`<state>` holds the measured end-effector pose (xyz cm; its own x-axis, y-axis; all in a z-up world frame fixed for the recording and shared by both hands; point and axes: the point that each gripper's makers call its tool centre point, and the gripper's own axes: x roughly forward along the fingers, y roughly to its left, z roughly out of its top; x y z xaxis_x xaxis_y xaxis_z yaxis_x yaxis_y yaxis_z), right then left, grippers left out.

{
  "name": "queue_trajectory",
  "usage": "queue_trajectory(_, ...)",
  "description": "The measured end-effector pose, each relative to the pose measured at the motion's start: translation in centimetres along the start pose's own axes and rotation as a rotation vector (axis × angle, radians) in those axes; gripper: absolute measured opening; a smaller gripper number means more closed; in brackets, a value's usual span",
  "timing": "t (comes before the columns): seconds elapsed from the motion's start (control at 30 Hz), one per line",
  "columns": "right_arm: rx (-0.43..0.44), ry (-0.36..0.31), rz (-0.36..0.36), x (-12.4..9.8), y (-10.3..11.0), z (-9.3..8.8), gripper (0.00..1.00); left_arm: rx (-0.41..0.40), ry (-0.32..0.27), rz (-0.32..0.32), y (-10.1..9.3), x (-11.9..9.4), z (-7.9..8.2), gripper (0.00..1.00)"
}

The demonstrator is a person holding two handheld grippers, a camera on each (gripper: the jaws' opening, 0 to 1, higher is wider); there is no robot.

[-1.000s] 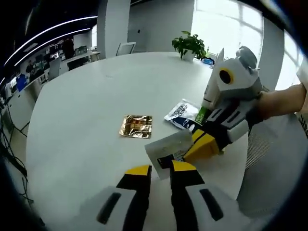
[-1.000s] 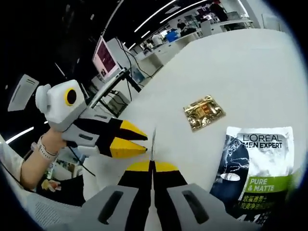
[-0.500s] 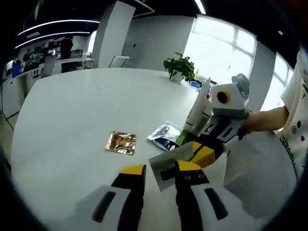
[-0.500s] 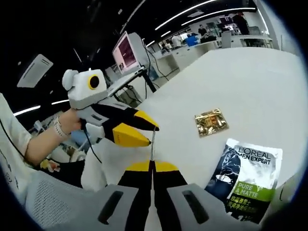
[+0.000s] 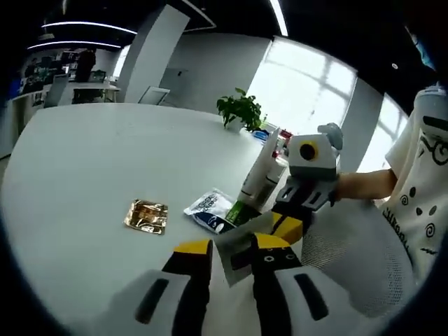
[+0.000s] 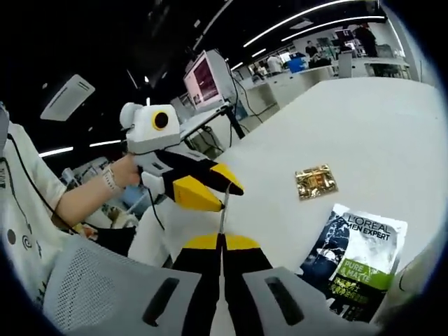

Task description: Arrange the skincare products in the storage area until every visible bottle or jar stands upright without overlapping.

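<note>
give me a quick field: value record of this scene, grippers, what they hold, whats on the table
left gripper: open, the silver sachet between its jaws
right gripper: shut on the silver sachet, seen edge-on
both grippers: meet at the same sachet, above the table
gold sachet: flat on the table
L'Oreal Men Expert pouch: flat on the table, near the gold one
white tube: beyond the pouch, leaning
potted plant: far side of the table

The dark sachet (image 6: 353,262) loses its lower corner behind the right gripper (image 6: 221,241) (small print unreadable). The gold packet (image 5: 146,215), beyond that sachet, is too small to read. The grey sachet (image 5: 245,241) hides its lower edge between the jaws.
</note>
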<state>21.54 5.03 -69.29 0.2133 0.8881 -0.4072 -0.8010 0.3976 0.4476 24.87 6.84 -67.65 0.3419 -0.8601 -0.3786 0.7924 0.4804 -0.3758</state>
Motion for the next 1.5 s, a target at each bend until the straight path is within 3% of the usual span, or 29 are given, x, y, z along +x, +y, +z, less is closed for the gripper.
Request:
queue_trajectory(0.33,0.027,0.001,-0.017,-0.4,-0.4,-0.5,0.01,-0.022,-0.004,-0.01,-0.4,0.1,0.1,0.09)
queue_trajectory(0.83,0.062,-0.005,-0.019,-0.5,-0.6,-0.5,0.01,-0.036,-0.016,-0.017,-1.5,0.4,0.4,0.02)
queue_trajectory(1.17,0.081,-0.001,-0.026,-0.8,-0.7,-1.0,0.01,-0.011,0.009,-0.009,-0.6,-0.1,-0.3,0.0)
queue_trajectory(1.27,0.068,0.019,-0.032,-0.8,-0.8,-1.2,0.01,-0.018,0.014,-0.002,-0.6,-0.1,-0.5,0.0)
queue_trajectory(1.5,0.005,0.102,-0.044,-0.3,-0.6,-2.6,0.01,-0.037,0.09,-0.006,-1.3,0.0,-1.9,0.0)
